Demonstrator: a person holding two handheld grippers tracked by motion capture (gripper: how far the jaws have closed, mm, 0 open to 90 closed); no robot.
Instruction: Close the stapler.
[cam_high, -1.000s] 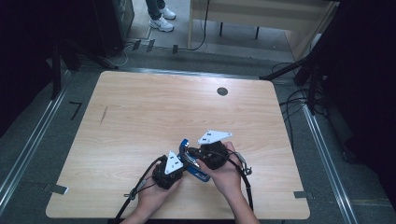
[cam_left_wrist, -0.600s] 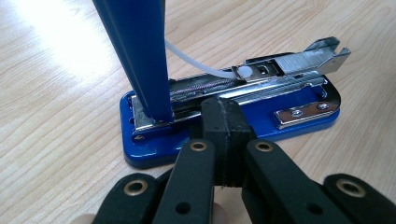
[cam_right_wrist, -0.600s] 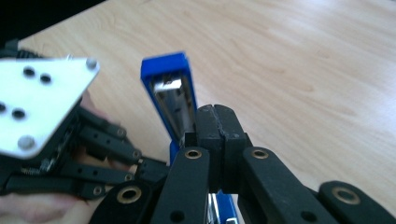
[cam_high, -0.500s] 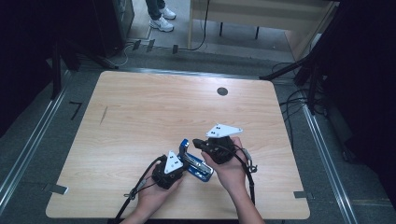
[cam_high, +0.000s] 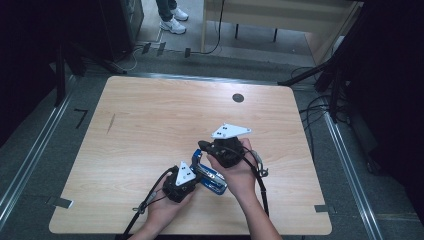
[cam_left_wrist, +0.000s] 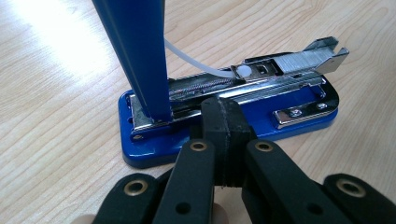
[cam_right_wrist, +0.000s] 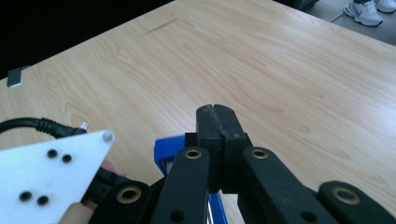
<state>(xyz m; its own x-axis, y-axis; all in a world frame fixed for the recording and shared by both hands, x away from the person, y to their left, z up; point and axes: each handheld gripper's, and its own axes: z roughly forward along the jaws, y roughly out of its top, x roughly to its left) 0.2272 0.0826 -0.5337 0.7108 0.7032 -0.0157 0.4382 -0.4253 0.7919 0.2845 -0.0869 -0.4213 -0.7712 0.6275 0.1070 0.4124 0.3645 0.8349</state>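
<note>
A blue stapler (cam_high: 212, 180) lies near the table's front edge with its blue cover (cam_left_wrist: 135, 56) swung up almost vertical. Its metal magazine (cam_left_wrist: 299, 58) is exposed, with a white spring rod curving out of it. My left gripper (cam_high: 196, 177) is shut, and its joined tips (cam_left_wrist: 223, 116) rest against the side of the stapler's metal rail above the blue base (cam_left_wrist: 154, 149). My right gripper (cam_high: 203, 146) is also shut and hovers just above the raised cover's end (cam_right_wrist: 168, 151), with nothing between its pads (cam_right_wrist: 217, 123). A hand holds each gripper.
The wooden table (cam_high: 165, 115) stretches bare beyond the stapler, with a dark round hole (cam_high: 238, 98) near its far edge. Cables (cam_high: 257, 175) trail from both grippers toward the front edge. The left gripper's white plate (cam_right_wrist: 46, 177) sits close beside the right jaws.
The right gripper has risen and drawn slightly away from the stapler. The left gripper and the stapler's base have stayed put.
</note>
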